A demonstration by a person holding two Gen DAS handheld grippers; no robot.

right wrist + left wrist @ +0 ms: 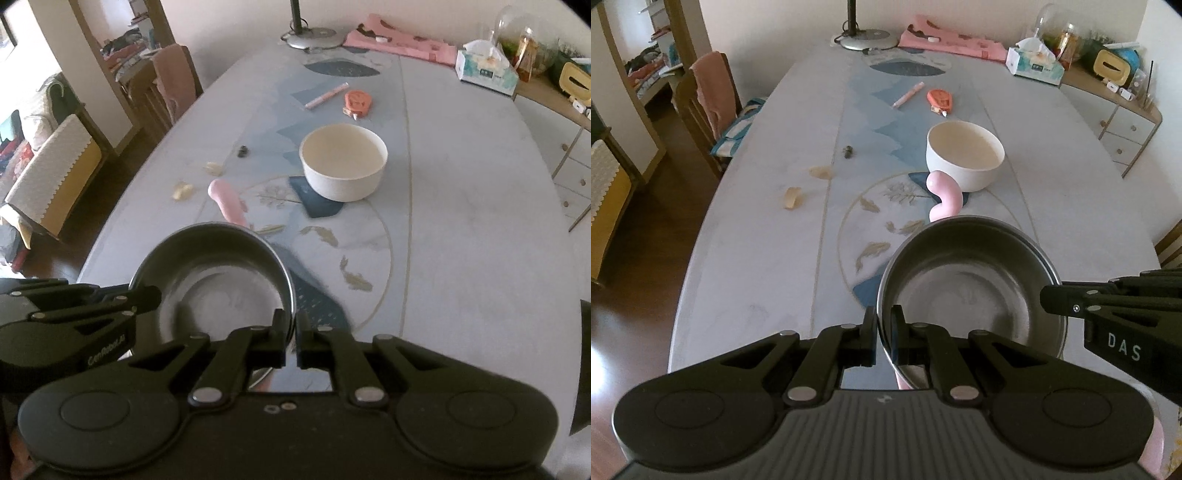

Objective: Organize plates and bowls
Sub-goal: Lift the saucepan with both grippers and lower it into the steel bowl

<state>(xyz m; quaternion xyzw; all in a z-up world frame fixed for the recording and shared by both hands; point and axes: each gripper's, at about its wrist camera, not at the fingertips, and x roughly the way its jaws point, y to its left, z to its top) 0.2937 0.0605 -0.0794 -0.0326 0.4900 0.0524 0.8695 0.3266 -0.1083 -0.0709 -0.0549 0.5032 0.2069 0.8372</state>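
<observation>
Worktop under a pale patterned cloth, long and oval, carrying everything. Round stainless-steel bowl raised above its near end, empty, pinched on opposite sides of the thin rim: left claw closed on the rim at one side, right claw closed on the rim at the other. Risk of slipping judged real, since smooth metal held only by a narrow lip could twist out if either claw tilts or the two drift apart. Round white ceramic bowl further back on a dark blue coaster, also empty, probably the nesting target; a hard landing could chip it or push it off the coaster. Curved pink silicone handle-like piece near the steel bowl's far rim, its lower end hidden; possible snag on the way forward. Orange tape dispenser and pink pen well beyond, clear of the path.
</observation>
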